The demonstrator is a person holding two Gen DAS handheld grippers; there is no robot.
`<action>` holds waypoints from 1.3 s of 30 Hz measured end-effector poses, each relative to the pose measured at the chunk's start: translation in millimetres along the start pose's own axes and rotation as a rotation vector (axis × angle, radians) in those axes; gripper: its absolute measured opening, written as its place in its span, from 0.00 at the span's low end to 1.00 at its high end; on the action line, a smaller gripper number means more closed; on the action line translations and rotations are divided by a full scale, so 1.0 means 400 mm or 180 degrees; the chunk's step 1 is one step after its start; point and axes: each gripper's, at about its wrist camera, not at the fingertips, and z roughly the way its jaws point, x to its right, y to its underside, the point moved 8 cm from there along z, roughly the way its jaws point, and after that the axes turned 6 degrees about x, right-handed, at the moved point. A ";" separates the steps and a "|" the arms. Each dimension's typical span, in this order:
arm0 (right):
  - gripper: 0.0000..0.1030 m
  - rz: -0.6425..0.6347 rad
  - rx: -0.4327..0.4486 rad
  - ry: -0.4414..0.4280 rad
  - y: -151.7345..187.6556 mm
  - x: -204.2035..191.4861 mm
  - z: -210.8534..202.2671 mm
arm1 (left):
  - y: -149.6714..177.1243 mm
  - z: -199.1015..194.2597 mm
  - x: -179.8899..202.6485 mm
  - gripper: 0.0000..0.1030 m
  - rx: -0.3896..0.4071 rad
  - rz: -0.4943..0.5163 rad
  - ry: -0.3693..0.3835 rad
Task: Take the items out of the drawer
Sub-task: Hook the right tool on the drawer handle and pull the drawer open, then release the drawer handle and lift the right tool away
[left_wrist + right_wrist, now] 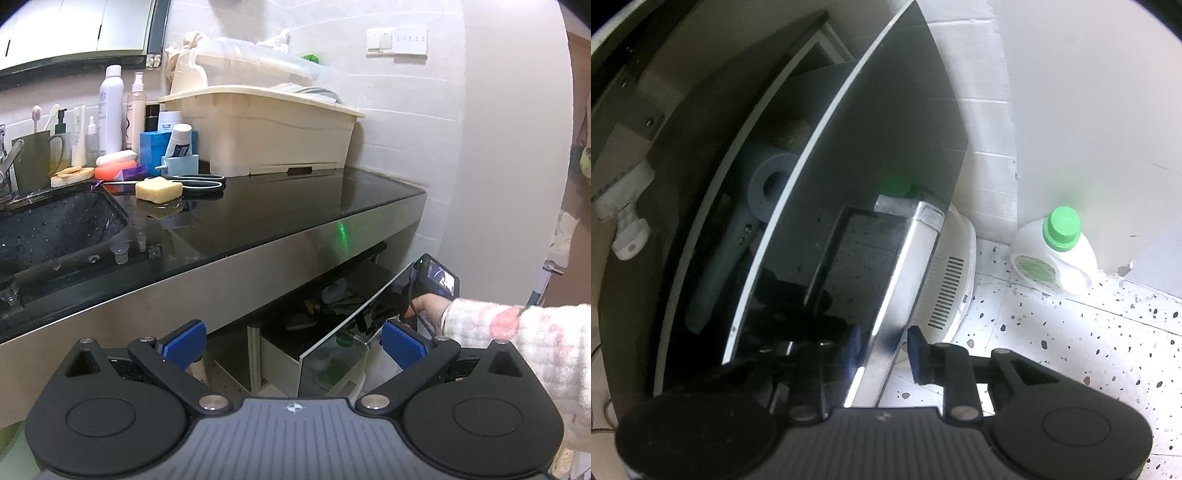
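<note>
Nearest the lens in the left wrist view, the left gripper [293, 345] stands wide apart with nothing between its blue pads [402, 349], hovering in front of the open drawer [280, 354] without touching it. That drawer sits under the black worktop [295, 206], pulled out, with white side walls and a glossy black front panel [340, 325] that mirrors the floor. Its contents are dark and hard to tell apart from this side.

Right gripper [886, 349]: narrow, its jaws clamped across the top edge of the drawer's front panel [879, 147], one blue pad [916, 354] on the outer face and the other behind the glass. From the left wrist view, the right gripper [436, 280] shows only as a dark body with a small lit screen, carried by a hand [428, 306] in a white, pink-patterned sleeve [517, 336].

Seen only from the left wrist: a cream plastic storage bin [258, 136] on the worktop, a black sink [55, 225], a white spray can [110, 110], a bar of yellow soap [159, 189] and black-handled scissors [199, 182].

Seen only from the right wrist: a grey roll [768, 188] and a grey-handled object [716, 266] lying inside the drawer, a white bottle with a green cap [1060, 254] on the speckled floor [1071, 332], and a white vented appliance [951, 280] beside the panel.
</note>
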 end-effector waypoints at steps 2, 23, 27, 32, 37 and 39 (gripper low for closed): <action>0.24 0.0008 0.0007 0.0000 0.003 0.008 -0.013 | 0.000 -0.003 0.004 1.00 -0.0004 0.0003 0.0019; 0.24 -0.0103 0.0107 0.0020 0.036 0.119 -0.102 | -0.007 -0.030 0.035 1.00 -0.0001 0.0040 0.0110; 0.24 -0.0111 0.0106 0.0021 0.039 0.144 -0.120 | -0.007 -0.032 0.042 1.00 0.0003 0.0036 0.0126; 0.24 -0.0106 0.0114 0.0021 0.047 0.171 -0.144 | -0.007 -0.036 0.054 1.00 0.0006 0.0044 0.0173; 0.24 -0.0100 0.0124 0.0024 0.051 0.189 -0.163 | -0.006 -0.039 0.068 1.00 0.0009 0.0067 0.0212; 0.24 -0.0112 0.0133 0.0025 0.053 0.195 -0.168 | -0.004 -0.039 0.073 1.00 -0.0014 0.0069 0.0232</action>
